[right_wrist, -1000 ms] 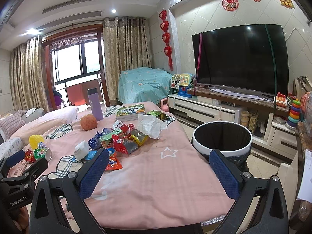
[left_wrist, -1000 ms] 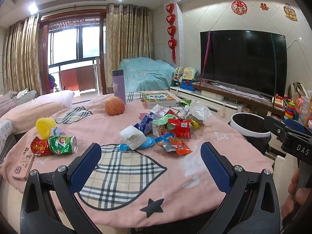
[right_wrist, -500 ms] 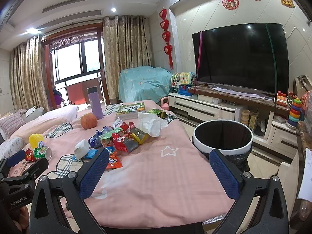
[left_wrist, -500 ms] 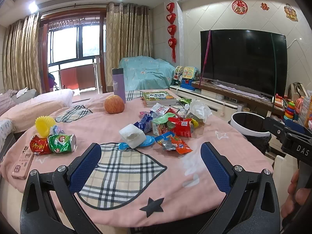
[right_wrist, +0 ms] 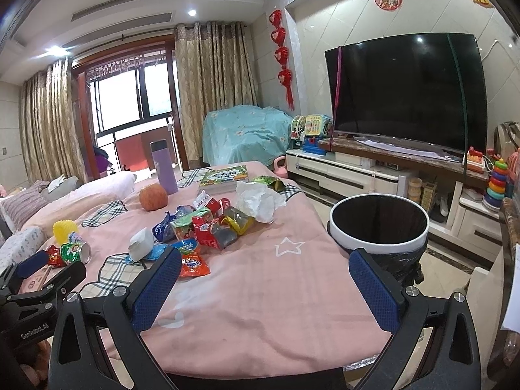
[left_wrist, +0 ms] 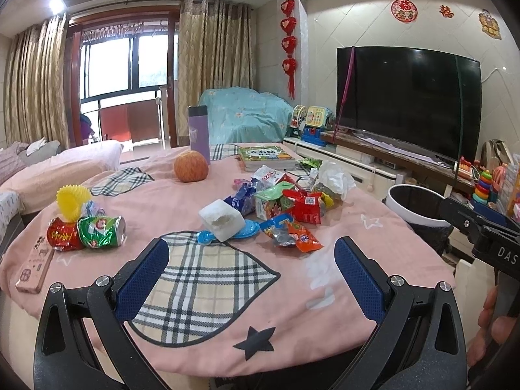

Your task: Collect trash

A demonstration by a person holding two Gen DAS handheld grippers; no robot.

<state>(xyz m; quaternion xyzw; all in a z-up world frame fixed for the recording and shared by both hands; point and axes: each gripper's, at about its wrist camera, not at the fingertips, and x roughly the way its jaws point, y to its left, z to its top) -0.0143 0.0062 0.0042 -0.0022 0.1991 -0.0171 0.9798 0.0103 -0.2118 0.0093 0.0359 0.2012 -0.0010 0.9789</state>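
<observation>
Snack wrappers (left_wrist: 286, 204) lie in a heap mid-table on the pink cloth, with a white crumpled tissue (left_wrist: 334, 178) behind them and a white wad (left_wrist: 221, 219) on a blue wrapper in front. An orange wrapper (left_wrist: 300, 235) lies nearest. Two crushed cans (left_wrist: 86, 232) sit at the left. My left gripper (left_wrist: 252, 271) hovers open over the plaid patch, nothing between its fingers. My right gripper (right_wrist: 265, 284) is open and empty above the table's near right part. The wrappers (right_wrist: 208, 227) lie ahead to its left; the bin (right_wrist: 378, 224) stands to the right.
An orange fruit (left_wrist: 190, 170), a purple flask (left_wrist: 199, 135), a stack of books (left_wrist: 265, 157), a yellow cup (left_wrist: 73, 200) and a pink remote (left_wrist: 34, 268) are also on the table. The black-lined white bin (left_wrist: 414, 206) stands off the table's right edge. A TV cabinet (right_wrist: 373, 172) lies beyond.
Both grippers have barely shifted; the views are almost the same as before. Nothing on the table has moved.
</observation>
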